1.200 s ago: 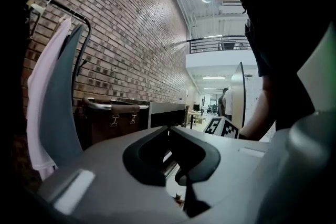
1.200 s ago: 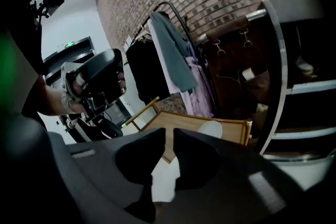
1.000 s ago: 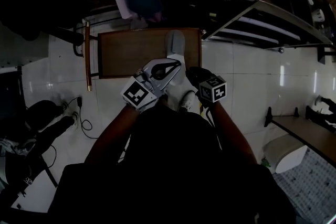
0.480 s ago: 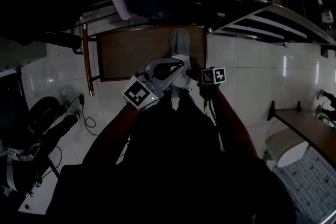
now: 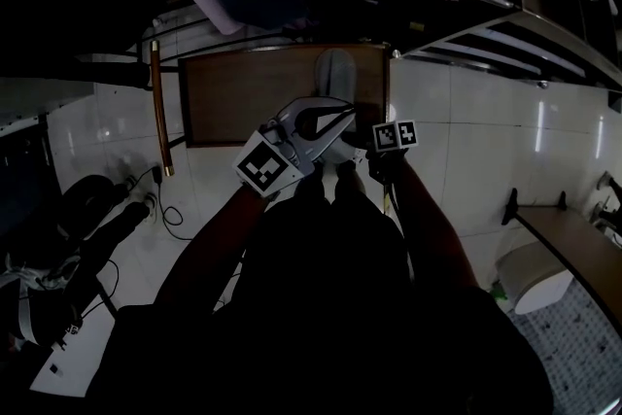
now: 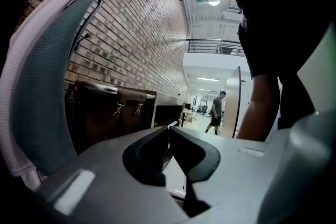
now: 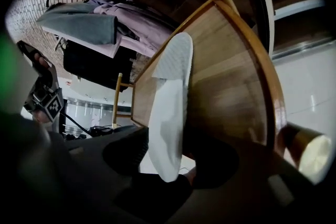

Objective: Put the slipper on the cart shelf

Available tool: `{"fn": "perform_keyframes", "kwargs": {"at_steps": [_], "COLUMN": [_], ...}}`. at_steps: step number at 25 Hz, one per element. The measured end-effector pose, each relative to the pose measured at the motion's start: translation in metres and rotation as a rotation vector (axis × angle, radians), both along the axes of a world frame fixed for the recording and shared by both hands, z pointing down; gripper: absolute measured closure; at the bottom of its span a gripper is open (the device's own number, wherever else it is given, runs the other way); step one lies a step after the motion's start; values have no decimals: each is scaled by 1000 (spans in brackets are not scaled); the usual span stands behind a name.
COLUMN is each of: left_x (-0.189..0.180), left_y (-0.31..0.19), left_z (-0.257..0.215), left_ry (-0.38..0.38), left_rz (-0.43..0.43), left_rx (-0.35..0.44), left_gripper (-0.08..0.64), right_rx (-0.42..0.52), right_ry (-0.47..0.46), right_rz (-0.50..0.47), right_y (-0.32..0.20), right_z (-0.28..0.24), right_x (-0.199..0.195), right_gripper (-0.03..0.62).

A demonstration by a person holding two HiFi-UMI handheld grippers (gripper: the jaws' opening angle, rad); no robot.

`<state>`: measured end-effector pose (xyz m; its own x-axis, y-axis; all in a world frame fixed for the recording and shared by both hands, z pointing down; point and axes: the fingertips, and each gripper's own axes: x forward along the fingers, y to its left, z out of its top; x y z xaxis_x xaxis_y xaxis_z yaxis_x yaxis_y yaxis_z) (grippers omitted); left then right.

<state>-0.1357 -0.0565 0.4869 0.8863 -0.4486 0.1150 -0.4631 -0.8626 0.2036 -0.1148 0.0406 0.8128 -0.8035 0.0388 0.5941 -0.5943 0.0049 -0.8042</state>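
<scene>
R gripper (image 7: pixel 168 159): my jaws just opened, apart either side of slipper (image 7: pixel 170 107) on shelf (image 7: pixel 231 76). L gripper (image 6: pixel 169 128): my jaws together, empty.

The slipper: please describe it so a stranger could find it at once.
Find the brown wooden cart shelf on the white tiled floor. The slipper lies along its right edge, a pale grey shoe, the only light thing on that dark wood.
</scene>
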Motion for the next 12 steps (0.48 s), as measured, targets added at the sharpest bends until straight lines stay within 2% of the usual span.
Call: {"fn": "perform_keyframes", "kwargs": {"at_steps": [7,12], "left_x": [15,12], "left_y": [-7,-9], "left_z": [19,31], "left_ry": [-3,-26], "left_rz": [7,-5], "left_rx": [-32,-47], "left_gripper": [546,546], "right_rx": [-10,-23], "right_ry": [-116,-149], "right_rz": [15,-30], "right_y": [-2,-2], "right_z": [8,8], "right_x": [-9,-25], "right_gripper": [353,353]}}
